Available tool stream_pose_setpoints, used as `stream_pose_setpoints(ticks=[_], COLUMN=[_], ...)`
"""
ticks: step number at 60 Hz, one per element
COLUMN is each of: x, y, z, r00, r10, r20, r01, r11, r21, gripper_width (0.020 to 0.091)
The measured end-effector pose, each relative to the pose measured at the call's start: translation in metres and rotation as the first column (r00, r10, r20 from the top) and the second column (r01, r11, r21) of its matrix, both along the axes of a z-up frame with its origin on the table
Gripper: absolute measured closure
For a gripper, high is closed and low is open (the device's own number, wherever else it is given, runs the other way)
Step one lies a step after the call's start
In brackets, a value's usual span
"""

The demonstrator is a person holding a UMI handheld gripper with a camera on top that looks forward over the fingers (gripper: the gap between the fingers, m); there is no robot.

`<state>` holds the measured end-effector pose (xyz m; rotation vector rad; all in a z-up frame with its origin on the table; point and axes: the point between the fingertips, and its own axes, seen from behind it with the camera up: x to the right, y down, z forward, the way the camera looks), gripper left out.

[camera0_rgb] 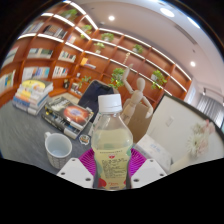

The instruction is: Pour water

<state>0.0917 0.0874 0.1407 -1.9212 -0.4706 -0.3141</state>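
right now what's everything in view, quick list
water bottle: one, clear with a white cap and a pink-and-green label, upright between the fingers
paper cup: one, white, on the table left of the bottle
stacks of books and magazines: several, mixed colours, on the table beyond the cup
paper bag: one, brown, behind the bottle to its right
table: one, grey
bookshelves: several, brown wood, along the far wall
gripper: one, shut on the bottle, magenta pads pressing on both sides
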Motion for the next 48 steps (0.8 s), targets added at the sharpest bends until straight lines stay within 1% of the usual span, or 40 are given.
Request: stream_pose_setpoints(ticks=[6,16,27,32,33,38,44,46,48], x=[0.004,0.008,0.006,0.003,0.003,0.002,0.004,0.004,0.005], y=[0.006,0.017,0.031,0.031,0.032,0.032,0.031,0.031,0.03], z=[-0.008,-0.024,-0.039,-0.058,-0.053,-0.054,-0.053,-0.053,-0.052], r00=[0.973,0.913,0.866,0.857,0.855,0.869,0.867,0.865,0.865], r10=[-0.021,-0.019,-0.023,-0.027,-0.012,-0.006,-0.014,-0.015,-0.017], r20=[-0.229,-0.407,-0.5,-0.515,-0.518,-0.494,-0.499,-0.501,-0.501], r01=[0.024,0.036,0.056,0.053,0.052,0.053,0.067,0.07,0.073], r11=[1.0,0.999,0.997,0.998,0.997,0.995,0.994,0.993,0.993], r21=[0.012,0.034,0.051,0.036,0.063,0.082,0.089,0.091,0.092], gripper_width=[0.0731,0.0732,0.0733,0.0732,0.0731,0.0732,0.0732,0.0716,0.0684])
